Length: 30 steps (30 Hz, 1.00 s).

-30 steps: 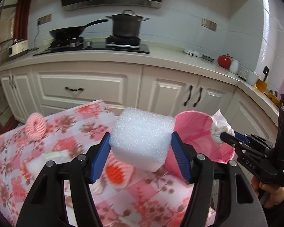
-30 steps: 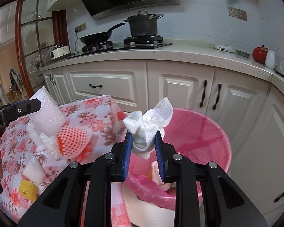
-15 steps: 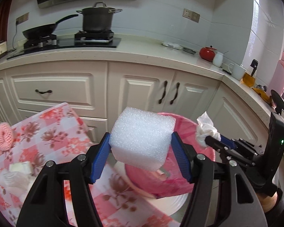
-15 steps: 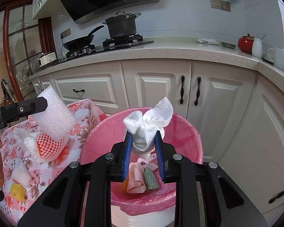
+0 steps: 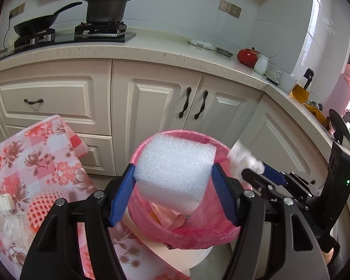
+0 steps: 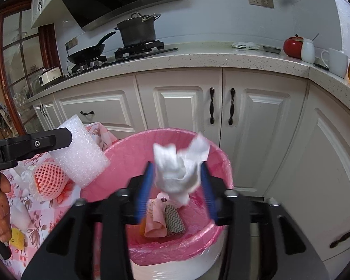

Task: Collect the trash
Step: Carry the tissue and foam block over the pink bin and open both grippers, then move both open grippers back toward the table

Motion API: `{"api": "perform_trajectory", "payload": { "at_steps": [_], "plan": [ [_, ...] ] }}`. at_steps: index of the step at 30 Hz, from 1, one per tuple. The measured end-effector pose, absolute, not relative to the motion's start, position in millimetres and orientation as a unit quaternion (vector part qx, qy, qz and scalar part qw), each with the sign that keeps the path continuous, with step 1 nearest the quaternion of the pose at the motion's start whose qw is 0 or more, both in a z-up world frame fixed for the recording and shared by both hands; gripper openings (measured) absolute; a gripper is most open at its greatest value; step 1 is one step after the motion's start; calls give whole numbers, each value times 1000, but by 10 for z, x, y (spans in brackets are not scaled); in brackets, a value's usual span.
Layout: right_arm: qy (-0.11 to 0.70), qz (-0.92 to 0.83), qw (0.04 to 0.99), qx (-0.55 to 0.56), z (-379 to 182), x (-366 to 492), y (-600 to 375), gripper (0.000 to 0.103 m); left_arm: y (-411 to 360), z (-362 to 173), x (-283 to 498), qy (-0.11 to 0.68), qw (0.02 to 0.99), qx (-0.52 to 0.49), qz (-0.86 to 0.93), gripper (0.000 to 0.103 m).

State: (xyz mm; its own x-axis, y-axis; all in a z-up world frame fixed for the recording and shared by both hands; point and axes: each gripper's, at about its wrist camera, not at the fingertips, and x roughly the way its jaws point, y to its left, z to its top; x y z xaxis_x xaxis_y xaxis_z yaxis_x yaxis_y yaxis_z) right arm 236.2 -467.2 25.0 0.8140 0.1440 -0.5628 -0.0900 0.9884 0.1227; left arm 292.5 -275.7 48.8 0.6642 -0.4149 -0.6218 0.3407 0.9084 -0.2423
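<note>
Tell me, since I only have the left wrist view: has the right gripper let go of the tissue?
Observer: Apparently. In the right wrist view, the right gripper has its jaws apart, and one pad is clear of the tissue. Both are blurred.
Operator: Is it over the bin?
Observer: Yes, over the pink-lined bin, above a zigzag-patterned scrap.
Operator: And my foam block?
Observer: The foam block only reaches the bin's left rim and is mostly over the table.

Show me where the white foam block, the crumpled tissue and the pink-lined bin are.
foam block (image 5: 175, 172), left wrist view, its front face.
crumpled tissue (image 6: 177, 170), right wrist view, its bunched middle.
pink-lined bin (image 6: 224, 163), right wrist view, its right rim.
</note>
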Motion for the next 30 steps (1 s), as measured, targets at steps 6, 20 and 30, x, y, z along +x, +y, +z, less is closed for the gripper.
{"api": "perform_trajectory", "payload": {
  "at_steps": [6,20,30],
  "plan": [
    [299,57,951,48,235,2351,-4705,57,-2740,471,2935,356,910,-52,-206,69],
    [293,57,953,57,262,2268,-4708,62,-2289,510,2766,342,920,-63,-180,69],
    [280,84,955,55,389,2205,-4425,68,-1563,685,2470,312,937,-71,-137,69]
  ]
}}
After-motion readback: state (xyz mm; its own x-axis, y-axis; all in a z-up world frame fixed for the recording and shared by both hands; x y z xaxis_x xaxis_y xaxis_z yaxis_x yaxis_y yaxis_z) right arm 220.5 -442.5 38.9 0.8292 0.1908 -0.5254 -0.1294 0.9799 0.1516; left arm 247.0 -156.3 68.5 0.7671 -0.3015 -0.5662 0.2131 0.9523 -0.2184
